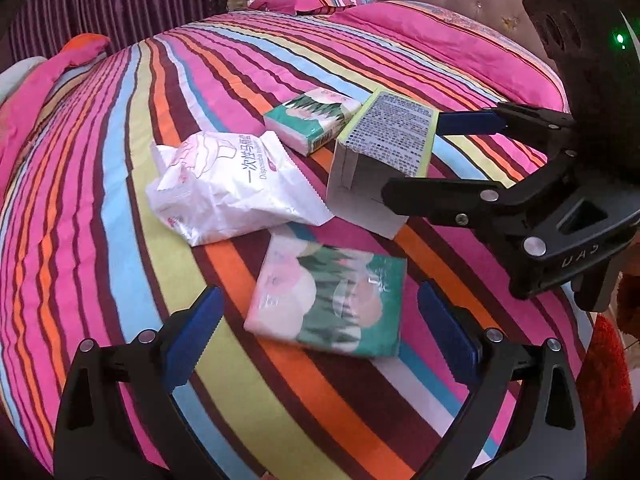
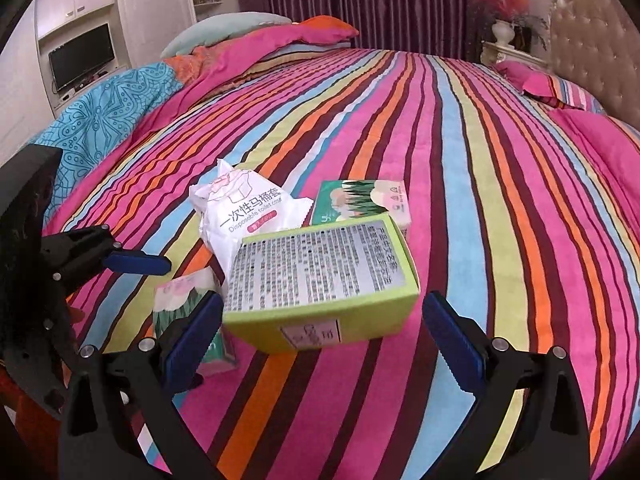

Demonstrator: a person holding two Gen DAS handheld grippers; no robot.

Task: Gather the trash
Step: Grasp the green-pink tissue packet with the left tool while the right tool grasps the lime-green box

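On the striped bed (image 1: 120, 160) lie a crumpled white bag (image 1: 224, 188), two green tissue packs (image 1: 332, 300), and an open lime box (image 2: 320, 280). The left gripper (image 1: 320, 340) and right gripper (image 2: 324, 344) gape wide, holding nothing.

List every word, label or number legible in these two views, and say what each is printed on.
"一次性马桶套" and "Disposable toilet cover": white packet.
"UA5", seen upside down and uncertain: right gripper body.
Dense print on the green box top: too small to read.
Sticker on the box's side: blurred.
Far tissue pack and near tissue pack: no legible text.
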